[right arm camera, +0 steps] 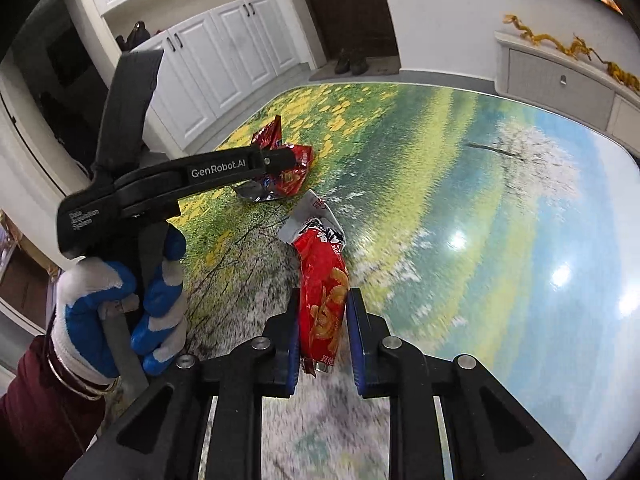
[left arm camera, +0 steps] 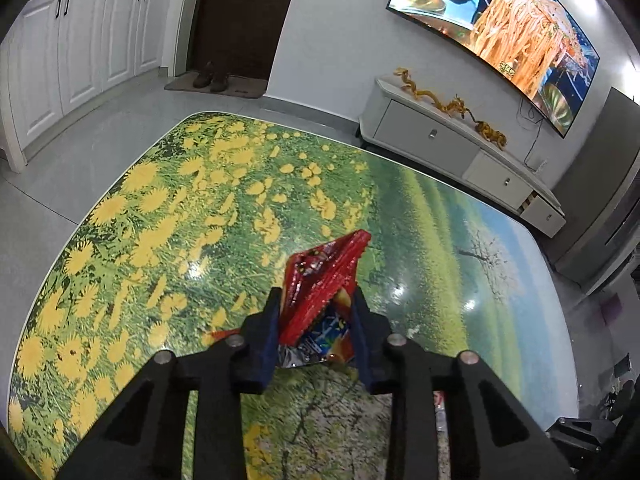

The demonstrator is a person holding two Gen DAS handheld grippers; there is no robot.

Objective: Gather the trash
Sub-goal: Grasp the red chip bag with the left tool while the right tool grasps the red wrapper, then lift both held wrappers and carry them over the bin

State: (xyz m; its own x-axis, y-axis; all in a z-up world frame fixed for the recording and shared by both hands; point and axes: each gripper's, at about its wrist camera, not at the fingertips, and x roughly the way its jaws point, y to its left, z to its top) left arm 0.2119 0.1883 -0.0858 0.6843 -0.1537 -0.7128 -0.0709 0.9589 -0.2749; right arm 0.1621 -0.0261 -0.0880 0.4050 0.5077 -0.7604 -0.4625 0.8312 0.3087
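Note:
In the left wrist view my left gripper (left arm camera: 316, 300) is shut on a crumpled red snack wrapper (left arm camera: 320, 280) and holds it over the flower-print table (left arm camera: 160, 220). In the right wrist view the same left gripper (right arm camera: 286, 160) and its wrapper (right arm camera: 290, 178) show at the left, held by a gloved hand. My right gripper (right arm camera: 324, 304) has its blue pads on both sides of a second red chip bag (right arm camera: 322, 280) with a torn silver end. Its jaws stand close on the bag. The bag lies along the table (right arm camera: 480, 220).
A white TV cabinet (left arm camera: 460, 148) with golden ornaments stands beyond the table's far edge, under a wall TV (left arm camera: 500, 32). White cupboards (left arm camera: 80, 52) and a dark door (left arm camera: 240, 16) with shoes on a mat lie to the far left across grey floor.

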